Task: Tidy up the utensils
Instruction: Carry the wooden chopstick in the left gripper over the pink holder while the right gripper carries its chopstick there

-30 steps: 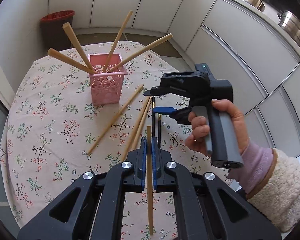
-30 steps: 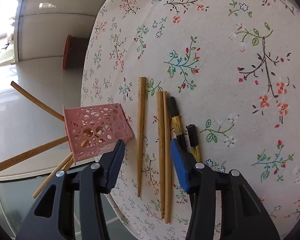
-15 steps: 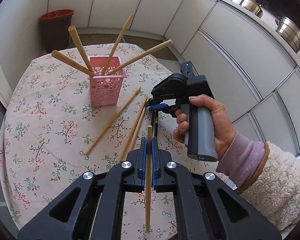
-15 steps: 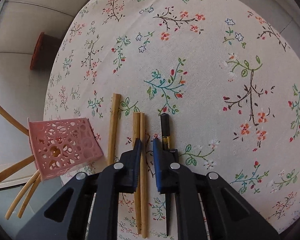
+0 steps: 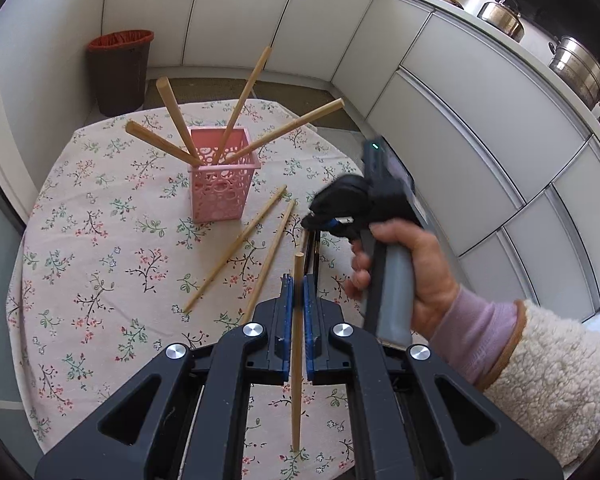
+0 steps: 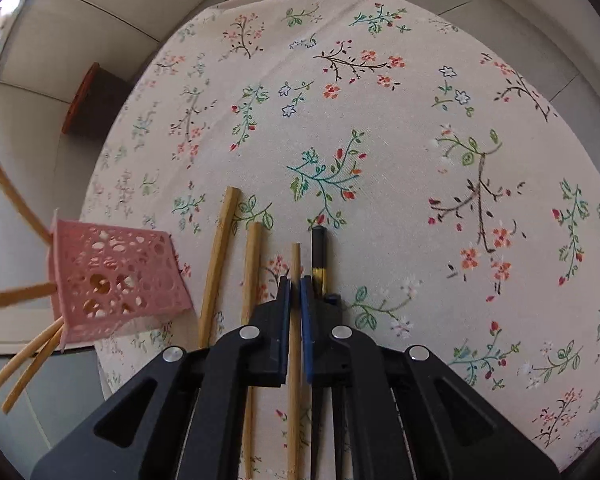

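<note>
A pink perforated holder (image 5: 220, 174) stands on the floral tablecloth with several wooden chopsticks leaning out of it; it also shows in the right wrist view (image 6: 114, 278). My left gripper (image 5: 297, 292) is shut on a wooden chopstick (image 5: 297, 360) held above the table. My right gripper (image 6: 295, 292) is shut on another wooden chopstick (image 6: 295, 264); it also appears in the left wrist view (image 5: 320, 220), low over the cloth. Two loose wooden chopsticks (image 6: 220, 256) and a black chopstick (image 6: 318, 248) lie beside it.
The round table (image 5: 100, 264) has edges close on all sides. A dark bin with a red liner (image 5: 118, 72) stands on the floor behind. White cabinets (image 5: 460, 120) run along the right with metal pots (image 5: 576, 68) on the counter.
My right gripper went from open around the lying chopsticks to shut on one wooden chopstick. The left gripper drew back and up a little, still holding its chopstick.
</note>
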Tool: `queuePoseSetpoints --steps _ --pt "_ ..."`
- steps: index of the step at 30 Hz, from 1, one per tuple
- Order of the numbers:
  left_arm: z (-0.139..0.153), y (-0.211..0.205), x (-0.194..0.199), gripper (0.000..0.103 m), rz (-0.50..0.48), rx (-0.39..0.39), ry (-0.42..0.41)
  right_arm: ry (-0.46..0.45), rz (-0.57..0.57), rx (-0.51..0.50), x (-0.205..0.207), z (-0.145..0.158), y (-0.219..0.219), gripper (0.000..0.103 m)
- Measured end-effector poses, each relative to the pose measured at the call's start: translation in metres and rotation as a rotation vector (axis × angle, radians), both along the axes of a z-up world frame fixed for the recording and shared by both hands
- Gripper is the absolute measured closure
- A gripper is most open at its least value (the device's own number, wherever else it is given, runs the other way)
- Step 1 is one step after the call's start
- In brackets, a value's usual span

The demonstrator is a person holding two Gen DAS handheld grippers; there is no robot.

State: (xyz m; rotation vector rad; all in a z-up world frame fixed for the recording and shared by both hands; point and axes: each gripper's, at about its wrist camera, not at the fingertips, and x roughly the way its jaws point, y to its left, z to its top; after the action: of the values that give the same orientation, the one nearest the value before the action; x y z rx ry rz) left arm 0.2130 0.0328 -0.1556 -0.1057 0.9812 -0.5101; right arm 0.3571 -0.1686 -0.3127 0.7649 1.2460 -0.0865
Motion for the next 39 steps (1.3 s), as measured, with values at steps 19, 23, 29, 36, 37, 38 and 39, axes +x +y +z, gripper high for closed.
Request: queuePoseSetpoints --steps 19,23,29,36,37,38,39 --pt "0.048 0.009 -0.072 0.099 0.072 0.033 -0.121 -0.515 0.285 -0.191 -0.2 0.177 -0.023 0.098" --pt "0.073 0.011 -0.069 0.099 0.097 0.039 -0.173 -0.578 0.289 -0.184 -0.21 0.209 -0.028 0.098" --pt "0.118 0.014 -0.042 0.099 0.143 0.032 -0.239 -0.668 0.285 -0.158 -0.199 0.264 -0.033 0.097" --pt "0.167 0.008 0.007 0.099 0.197 0.058 -0.353 -0.79 0.261 -0.19 -0.174 0.314 -0.029 0.097" --pt "0.173 0.006 0.016 0.099 0.207 0.061 -0.366 -0.803 0.255 -0.192 -0.169 0.319 -0.029 0.097" --pt "0.176 0.006 0.024 0.099 0.214 0.06 -0.376 -0.812 0.254 -0.192 -0.164 0.323 -0.028 0.097" --pt "0.18 0.005 0.034 0.099 0.226 0.062 -0.387 -0.818 0.254 -0.192 -0.158 0.326 -0.027 0.097"
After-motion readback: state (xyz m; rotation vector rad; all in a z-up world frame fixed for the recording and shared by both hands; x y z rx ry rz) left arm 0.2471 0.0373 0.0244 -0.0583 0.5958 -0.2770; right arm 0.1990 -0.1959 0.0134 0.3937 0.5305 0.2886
